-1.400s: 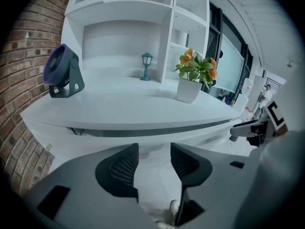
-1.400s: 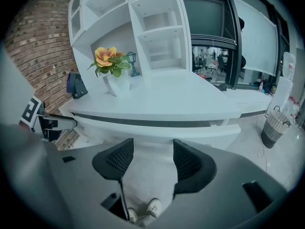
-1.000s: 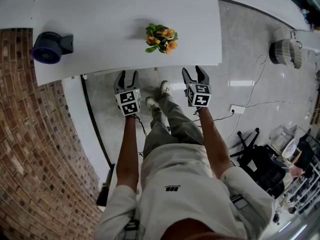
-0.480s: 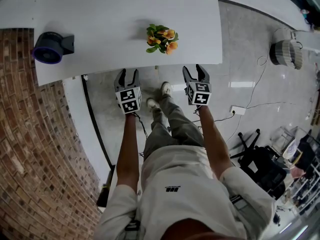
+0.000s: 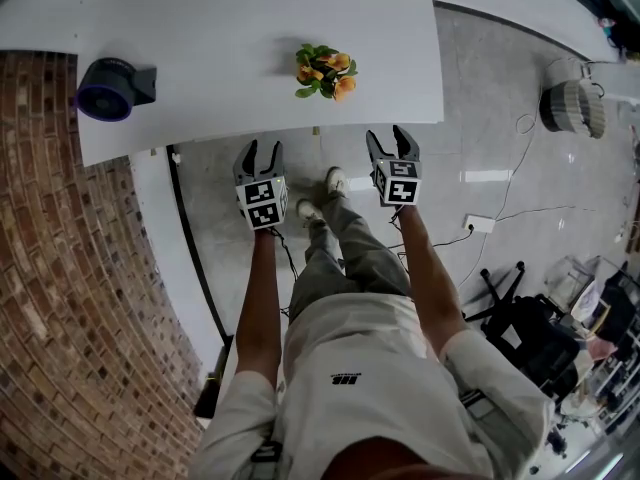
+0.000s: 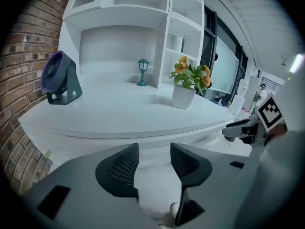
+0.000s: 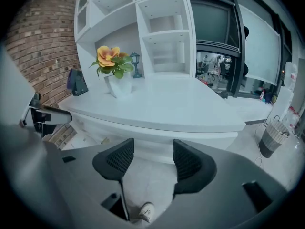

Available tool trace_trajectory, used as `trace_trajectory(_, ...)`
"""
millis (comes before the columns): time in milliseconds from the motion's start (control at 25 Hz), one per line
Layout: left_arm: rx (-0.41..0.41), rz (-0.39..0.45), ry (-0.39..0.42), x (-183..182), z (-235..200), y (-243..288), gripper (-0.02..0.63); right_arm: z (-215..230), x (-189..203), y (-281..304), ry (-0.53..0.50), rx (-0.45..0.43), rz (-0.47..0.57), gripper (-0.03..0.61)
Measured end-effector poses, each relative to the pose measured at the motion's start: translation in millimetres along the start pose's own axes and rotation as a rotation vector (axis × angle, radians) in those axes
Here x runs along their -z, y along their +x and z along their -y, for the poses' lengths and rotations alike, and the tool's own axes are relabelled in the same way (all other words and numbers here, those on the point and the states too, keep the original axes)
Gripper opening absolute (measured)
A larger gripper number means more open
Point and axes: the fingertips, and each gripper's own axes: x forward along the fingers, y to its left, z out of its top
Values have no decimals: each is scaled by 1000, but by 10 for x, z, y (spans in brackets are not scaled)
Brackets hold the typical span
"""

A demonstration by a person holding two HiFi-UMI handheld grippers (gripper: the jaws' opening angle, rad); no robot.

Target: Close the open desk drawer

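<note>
The white desk point(image 5: 200, 38) runs across the top of the head view. Its front panel point(image 6: 157, 138) shows under the top in the left gripper view and again as the panel point(image 7: 157, 138) in the right gripper view. No pulled-out drawer shows in any frame. My left gripper point(image 5: 260, 148) hangs open just in front of the desk edge, jaws empty point(image 6: 153, 161). My right gripper point(image 5: 387, 134) is open as well, its tips at the desk edge, with nothing between them point(image 7: 153, 159). It appears from the side in the left gripper view point(image 6: 248, 130).
On the desk stand a purple fan point(image 5: 108, 88), a potted flower point(image 5: 325, 71) and a small lantern point(image 6: 142, 72), with white shelves point(image 6: 143, 13) behind. A brick wall point(image 5: 60, 268) is on the left. A cable point(image 5: 500, 213), a wastebasket point(image 5: 572, 106) and a chair point(image 5: 520, 318) are on the right.
Almost nothing: both grippers stay open by the desk's front edge. The left one sits slightly lower and further right in the head view, and the view itself has shifted a little.
</note>
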Motion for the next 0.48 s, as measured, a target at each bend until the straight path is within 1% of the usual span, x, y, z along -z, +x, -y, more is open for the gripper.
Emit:
trace_trajectory(160,10,17,-7,39,77,-212,222,-206,-115,-304,-33,-31,53,258)
trace_trajectory(360,45,122,0,-220,251,-648,222,-540,-346,-865,-71,-88,155,258)
trace_trajectory(480,66,172,17,-299,375,-969,222,-738,-419,-1219,-119,-111,193,247)
